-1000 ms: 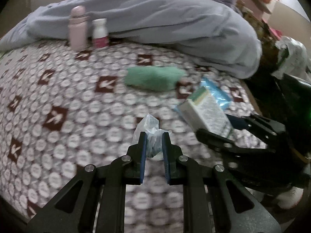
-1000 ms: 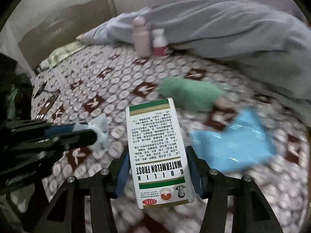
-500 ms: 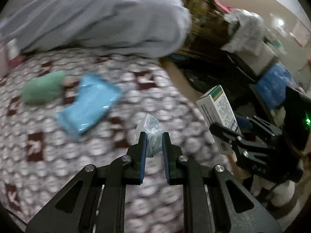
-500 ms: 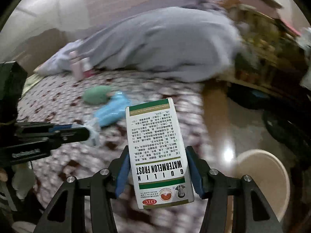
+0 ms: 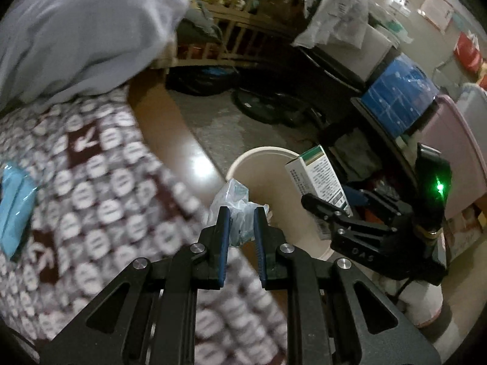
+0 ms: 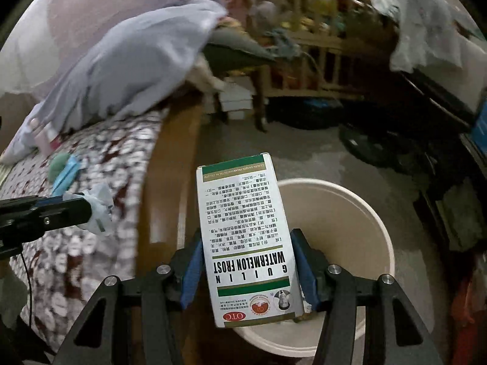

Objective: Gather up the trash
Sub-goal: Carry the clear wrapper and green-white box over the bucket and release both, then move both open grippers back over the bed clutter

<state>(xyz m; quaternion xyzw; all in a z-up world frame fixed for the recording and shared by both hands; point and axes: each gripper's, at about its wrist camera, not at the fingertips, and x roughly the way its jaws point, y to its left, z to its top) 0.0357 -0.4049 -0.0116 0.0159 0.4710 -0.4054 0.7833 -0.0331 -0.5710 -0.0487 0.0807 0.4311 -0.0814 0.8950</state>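
Observation:
My left gripper point(image 5: 239, 213) is shut on a crumpled clear plastic wrapper point(image 5: 232, 196) and holds it over the bed's edge, beside the cream round bin point(image 5: 258, 164) on the floor. My right gripper point(image 6: 248, 240) is shut on a white and green medicine box point(image 6: 246, 237) and holds it above the same bin point(image 6: 350, 222). The box also shows in the left wrist view point(image 5: 318, 176), with the right gripper point(image 5: 328, 210) right of the bin. The left gripper point(image 6: 88, 210) with the wrapper point(image 6: 100, 205) shows at the left of the right wrist view.
The patterned bed cover point(image 5: 76, 182) holds a blue packet point(image 5: 13, 200), a green cloth point(image 6: 57, 164) and bottles point(image 6: 42, 140). A grey duvet point(image 5: 76, 30) lies behind. A wooden bed edge point(image 6: 164, 188), wooden shelves point(image 6: 319, 54), dark bags and storage boxes point(image 5: 398, 94) surround the floor.
Both grippers have swung right, off the bed and toward the floor. The cream bin has come under the medicine box and close to the wrapper. Both grips are unchanged.

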